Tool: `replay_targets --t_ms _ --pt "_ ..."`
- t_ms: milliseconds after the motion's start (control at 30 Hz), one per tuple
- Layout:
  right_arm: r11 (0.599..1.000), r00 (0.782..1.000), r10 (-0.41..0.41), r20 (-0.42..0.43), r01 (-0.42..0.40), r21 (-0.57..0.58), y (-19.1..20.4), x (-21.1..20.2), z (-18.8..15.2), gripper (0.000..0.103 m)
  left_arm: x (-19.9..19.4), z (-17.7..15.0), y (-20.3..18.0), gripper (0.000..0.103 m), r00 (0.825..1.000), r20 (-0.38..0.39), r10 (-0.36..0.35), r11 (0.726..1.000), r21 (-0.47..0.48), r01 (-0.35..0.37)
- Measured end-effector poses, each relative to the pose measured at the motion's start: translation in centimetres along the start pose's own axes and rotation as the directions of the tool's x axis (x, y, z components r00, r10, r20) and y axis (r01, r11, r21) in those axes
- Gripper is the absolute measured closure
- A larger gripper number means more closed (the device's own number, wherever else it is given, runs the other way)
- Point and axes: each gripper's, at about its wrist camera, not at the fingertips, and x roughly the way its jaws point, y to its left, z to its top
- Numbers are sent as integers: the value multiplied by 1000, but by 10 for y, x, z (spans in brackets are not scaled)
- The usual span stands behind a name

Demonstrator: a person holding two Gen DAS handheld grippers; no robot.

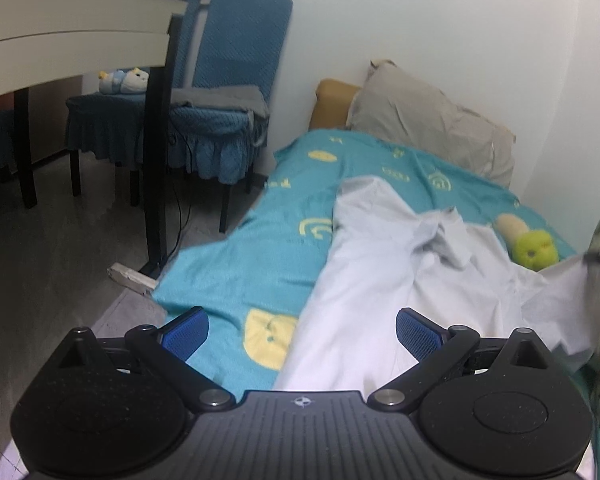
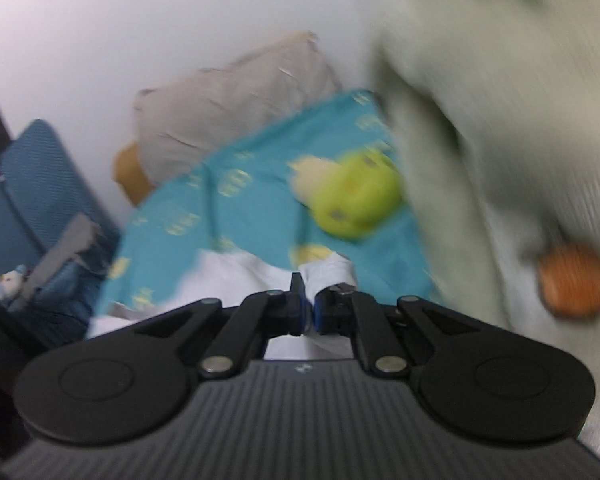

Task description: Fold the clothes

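Right now the white garment (image 1: 380, 280) lies rumpled on the bed, spread over the teal bedspread (image 1: 260, 216) from the near edge toward the middle, with one long panel running toward the far end and a bunched fold near its centre. Its right corner is lifted off the bed at the right side of the left wrist view. In the right wrist view a bunch of that same white garment (image 2: 328, 274) sits between the blue pads of the right gripper (image 2: 308, 312), whose fingers are drawn together and clamped on the cloth.

The left gripper (image 1: 302, 338) hovers over the near part of the garment with its fingers (image 1: 186, 334) wide apart, nothing between them; one pad is above the bedspread, the other above the white fabric.

Just right of the garment, a green and cream plush toy (image 1: 530, 242) rests on the bedspread. A pale green cloth (image 2: 500, 140) with an orange patch fills the right of the right wrist view, heavily blurred. At the far end of the bed a beige pillow (image 1: 432, 120) leans against the white wall (image 1: 420, 20), with a tan cushion (image 1: 332, 102) beside it on the left.

To the left of the bed stands a blue-covered chair (image 1: 228, 80) with a grey cloth (image 1: 220, 98) on its seat, and further left a white bench (image 1: 60, 28) on dark legs, with a small plush toy (image 1: 124, 80) on another blue seat beneath it. The floor (image 1: 60, 256) is grey.
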Motion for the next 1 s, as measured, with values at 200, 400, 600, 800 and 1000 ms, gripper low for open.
replay_targets --t_ms 200,400,600,800,1000 --pt "986 996 66 -58 -74 -151 108 2 16 96 -11 14 17 2 999 39 21 999 -38 -19" --pt "950 977 80 -198 -135 -282 207 54 -44 95 -6 17 40 2 998 28 62 997 -42 -60" --pt "938 940 128 -318 -219 -269 223 105 -101 83 4 18 58 3 995 -11 96 992 -80 -96" --pt "901 919 252 -303 -337 -274 210 78 -109 14 7 17 50 4 996 -6 86 994 -59 -87" --pt "882 913 311 -262 -381 -278 181 -4 -88 14 1 16 41 4 996 20 86 996 -30 -86"
